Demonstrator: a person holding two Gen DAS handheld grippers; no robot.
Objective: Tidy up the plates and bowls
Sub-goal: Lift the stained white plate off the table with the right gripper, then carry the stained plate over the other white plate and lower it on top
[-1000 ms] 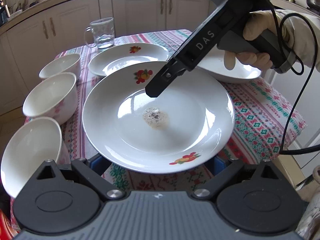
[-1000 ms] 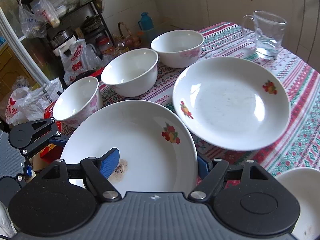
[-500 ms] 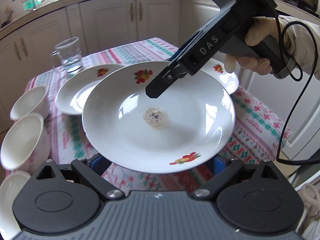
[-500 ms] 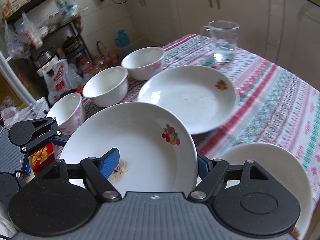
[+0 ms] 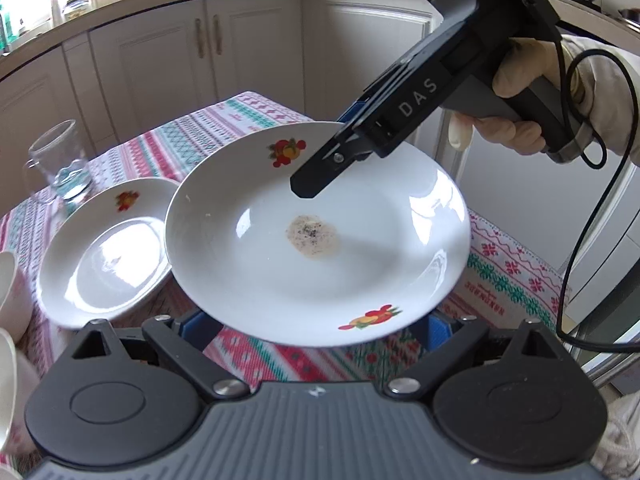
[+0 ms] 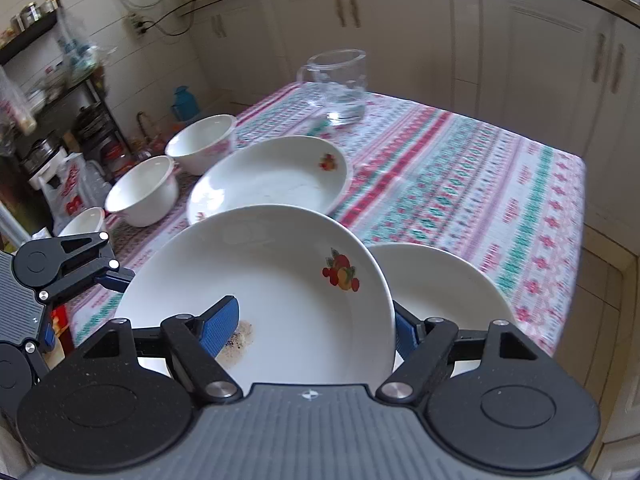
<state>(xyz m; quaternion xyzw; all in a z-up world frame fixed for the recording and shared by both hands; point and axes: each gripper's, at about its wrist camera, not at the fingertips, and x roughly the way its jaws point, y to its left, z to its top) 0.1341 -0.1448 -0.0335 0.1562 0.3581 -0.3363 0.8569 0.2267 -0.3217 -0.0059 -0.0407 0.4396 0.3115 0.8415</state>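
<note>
- Right gripper (image 6: 316,326): clamped on the rim of a white round ceramic plate with fruit decals and a brown speckled stain at its centre (image 5: 320,248). One blue ribbed pad (image 6: 220,322) lies on the plate's upper face beside the stain; the other blue pad sits against the outer rim at 3 o'clock in the right wrist view.
- Left gripper (image 5: 316,326): its jaws stand wide, with a blue pad showing under the plate's near rim on either side. Whether they press on the plate, I cannot tell.
- Stained plate: held off the table, above the red, green and white patterned tablecloth (image 6: 460,176).
- Second white plate with a fruit decal (image 6: 272,178): lies on the cloth at 12 o'clock from the held plate in the right wrist view.
- Third white plate (image 6: 436,280): at 3 o'clock, partly hidden behind the held plate.
- Three white ceramic bowls (image 6: 142,190): in a row along the table edge at 10 o'clock.
- Clear glass mug (image 6: 338,86): upright at the far end of the table.
- Gloved hand (image 5: 520,92): grips the right gripper's handle.
</note>
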